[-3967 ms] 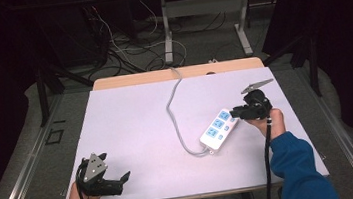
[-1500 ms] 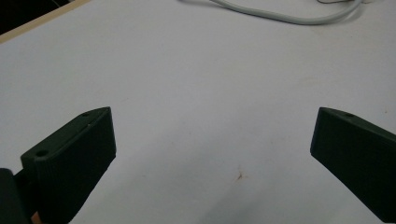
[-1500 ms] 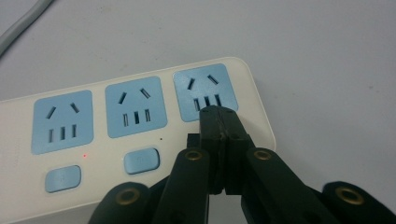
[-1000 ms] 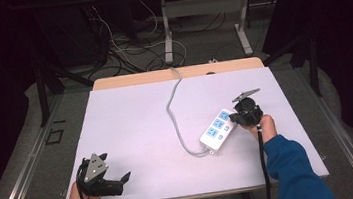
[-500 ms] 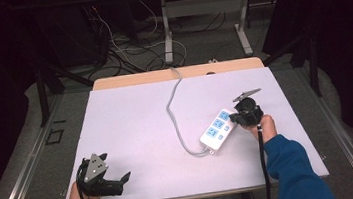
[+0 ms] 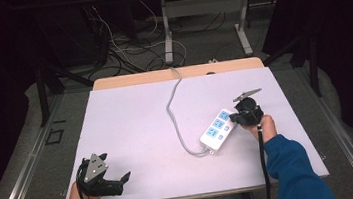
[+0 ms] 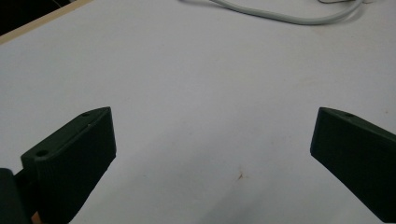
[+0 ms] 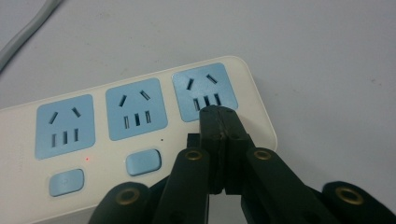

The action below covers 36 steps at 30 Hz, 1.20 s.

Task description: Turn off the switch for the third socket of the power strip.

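A white power strip with three blue sockets lies right of the table's middle. Its grey cable runs to the far edge. My right gripper is at the strip's far end, shut with nothing between its jaws. In the right gripper view the closed tips rest at the lower edge of the end socket on the power strip. Two blue buttons show beside them, with a small red light. My left gripper is at the near left corner. Its jaws stand wide open over bare tabletop.
The pale lilac table top has a wooden strip along its far edge. The cable crosses the top of the left gripper view. Beyond the table are metal desk legs and loose cables on the floor.
Since the oldest frame my right gripper has shifted slightly left and nearer, onto the end of the power strip. Over the last second nothing has moved.
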{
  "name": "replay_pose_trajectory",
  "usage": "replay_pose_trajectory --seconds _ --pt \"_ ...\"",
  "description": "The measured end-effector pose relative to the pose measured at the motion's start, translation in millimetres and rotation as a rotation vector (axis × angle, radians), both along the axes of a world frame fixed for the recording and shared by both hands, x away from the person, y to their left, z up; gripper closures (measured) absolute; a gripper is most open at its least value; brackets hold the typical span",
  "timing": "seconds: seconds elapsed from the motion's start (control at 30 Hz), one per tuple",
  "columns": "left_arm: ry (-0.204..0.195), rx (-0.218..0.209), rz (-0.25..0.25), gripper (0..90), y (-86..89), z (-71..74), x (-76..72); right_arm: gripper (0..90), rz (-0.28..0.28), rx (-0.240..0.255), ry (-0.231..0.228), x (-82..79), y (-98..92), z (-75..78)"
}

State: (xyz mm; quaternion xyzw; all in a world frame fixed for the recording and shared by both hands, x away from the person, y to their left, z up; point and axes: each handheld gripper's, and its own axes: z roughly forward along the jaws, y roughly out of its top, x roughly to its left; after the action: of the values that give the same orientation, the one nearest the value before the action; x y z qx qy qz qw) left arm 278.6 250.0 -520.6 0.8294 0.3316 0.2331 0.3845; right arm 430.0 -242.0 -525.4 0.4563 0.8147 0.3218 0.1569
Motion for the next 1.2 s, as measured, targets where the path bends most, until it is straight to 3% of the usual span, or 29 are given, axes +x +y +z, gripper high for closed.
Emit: replay_pose_trajectory --seconds 1.2 --pt "-0.005 -0.003 0.004 0.0 0.1 0.3 -0.3 90.0 -0.009 0.012 0.012 -0.5 -0.6 -0.9"
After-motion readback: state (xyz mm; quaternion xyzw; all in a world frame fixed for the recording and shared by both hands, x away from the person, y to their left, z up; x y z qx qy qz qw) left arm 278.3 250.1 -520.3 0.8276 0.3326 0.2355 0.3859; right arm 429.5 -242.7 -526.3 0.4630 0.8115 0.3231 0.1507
